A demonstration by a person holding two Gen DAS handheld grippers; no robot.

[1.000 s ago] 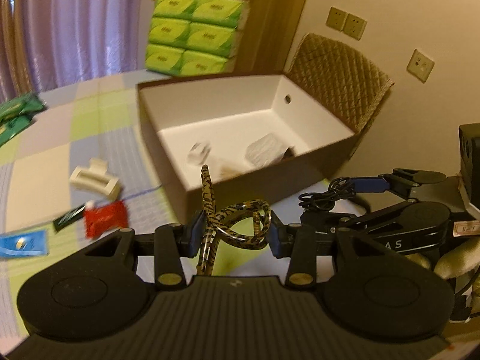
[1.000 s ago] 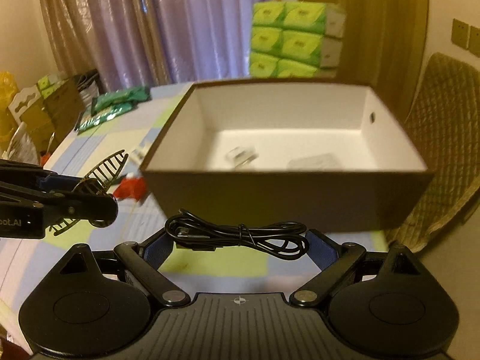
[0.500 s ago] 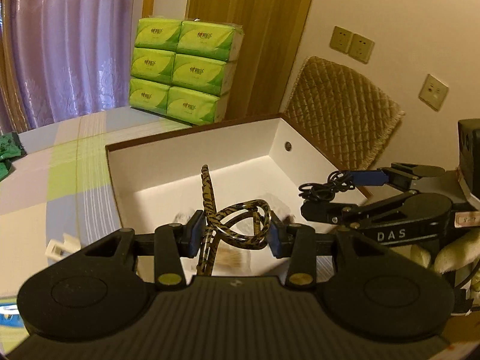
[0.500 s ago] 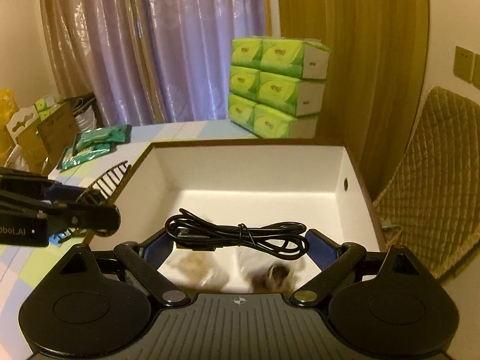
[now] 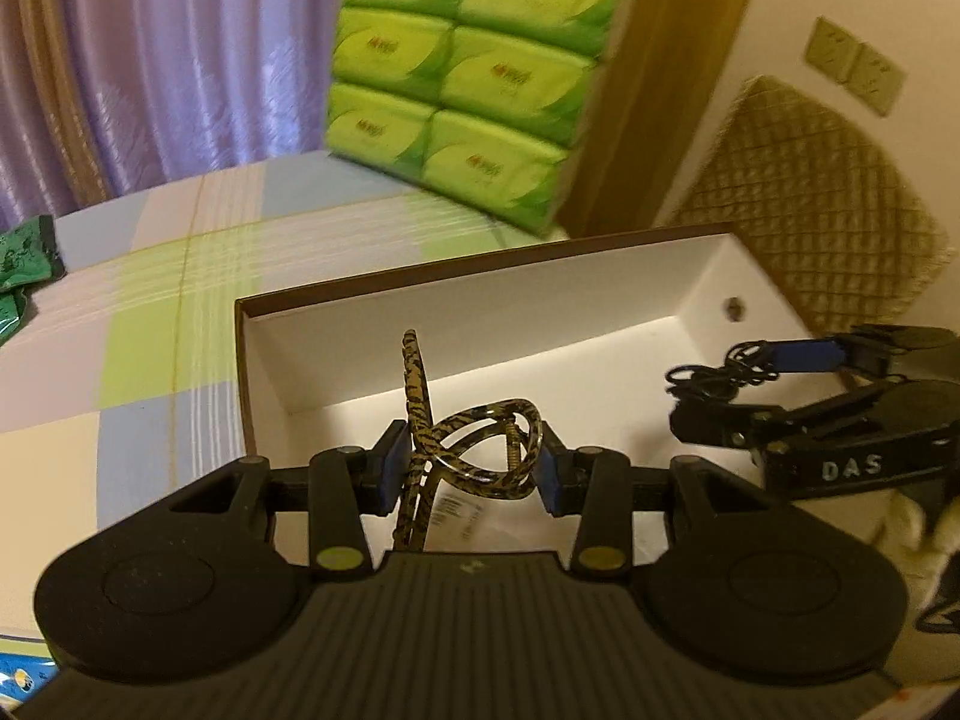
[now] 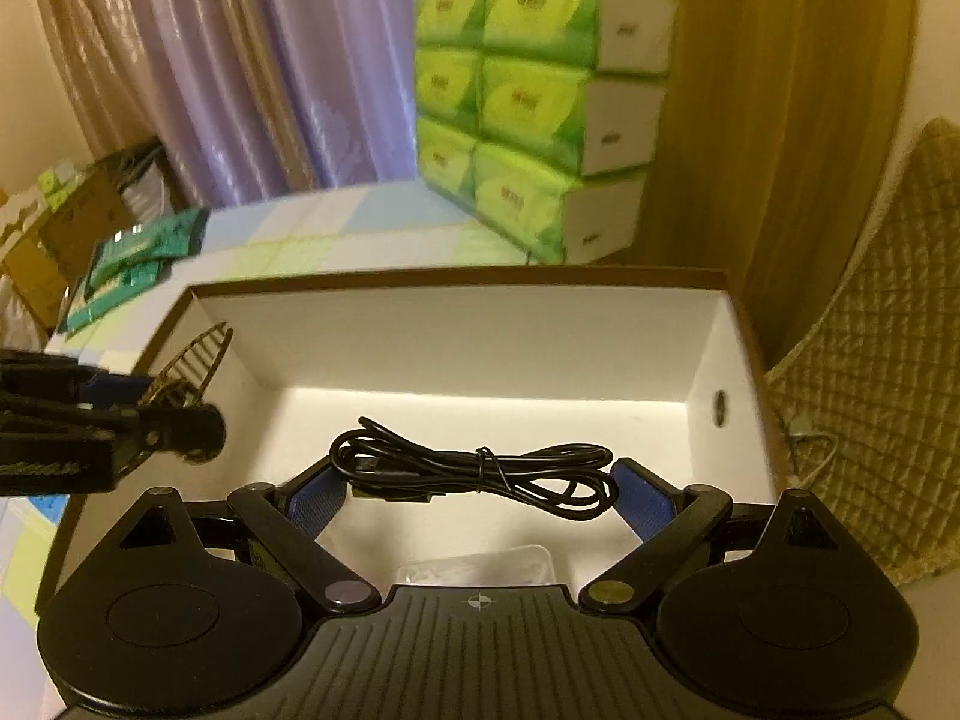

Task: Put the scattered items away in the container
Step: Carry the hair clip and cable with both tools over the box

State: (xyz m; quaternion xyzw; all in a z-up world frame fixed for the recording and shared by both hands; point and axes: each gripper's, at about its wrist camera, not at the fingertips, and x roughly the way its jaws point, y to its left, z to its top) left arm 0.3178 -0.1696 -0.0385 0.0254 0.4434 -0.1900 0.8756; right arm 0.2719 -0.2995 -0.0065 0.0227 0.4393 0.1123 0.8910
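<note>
The clip point(image 5: 474, 456) sits pinched in the left gripper point(image 5: 471, 465), one prong pointing to 12 o'clock, above the box point(image 5: 480, 312). The cable point(image 6: 480, 471), lengthwise 9-to-3, is clamped in the right gripper point(image 6: 480, 495) over the box.

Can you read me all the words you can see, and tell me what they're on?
"DAS": white letters on the side of the right claw, which holds the black cable.
Tissue packs: red print, too blurred to read.
Green packets: too blurred.
White label in the box, below the hair clip in the left claw: too small.
</note>
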